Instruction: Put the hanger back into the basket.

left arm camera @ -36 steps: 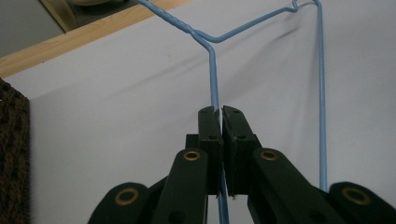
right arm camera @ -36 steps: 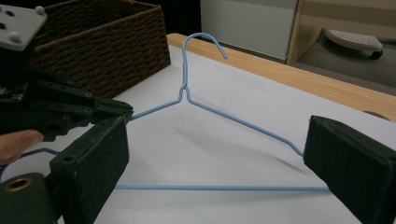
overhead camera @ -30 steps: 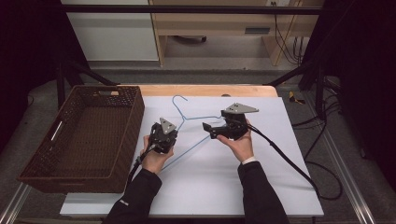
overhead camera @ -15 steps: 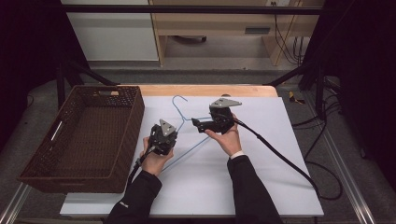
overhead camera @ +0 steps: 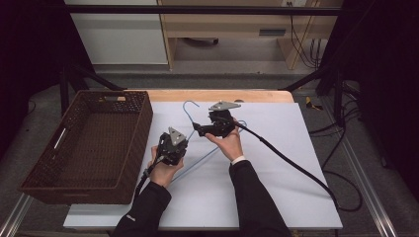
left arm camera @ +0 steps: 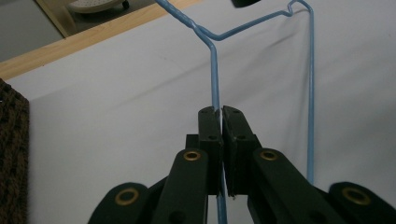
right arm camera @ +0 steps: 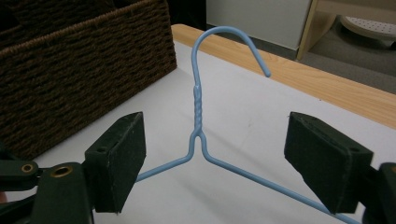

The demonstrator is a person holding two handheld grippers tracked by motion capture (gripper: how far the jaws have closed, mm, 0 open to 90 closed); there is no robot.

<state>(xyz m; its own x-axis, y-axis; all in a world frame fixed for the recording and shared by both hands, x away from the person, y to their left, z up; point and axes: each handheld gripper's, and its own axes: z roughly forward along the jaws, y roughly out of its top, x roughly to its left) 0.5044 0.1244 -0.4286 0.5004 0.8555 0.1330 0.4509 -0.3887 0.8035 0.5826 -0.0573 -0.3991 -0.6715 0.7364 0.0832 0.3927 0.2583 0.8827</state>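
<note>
Left gripper [left arm camera: 219,112] on far-pointing hanger [left arm camera: 215,70]

Grey floor [overhead camera: 237,79] surrounds the table; a pale wooden desk [overhead camera: 232,24] stands at 12 o'clock, a white cabinet [overhead camera: 118,34] at 11 o'clock.

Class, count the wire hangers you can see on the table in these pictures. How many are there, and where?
1. A blue wire hanger lies on the white table right of the wicker basket; the left gripper clamps one of its wires.
</note>
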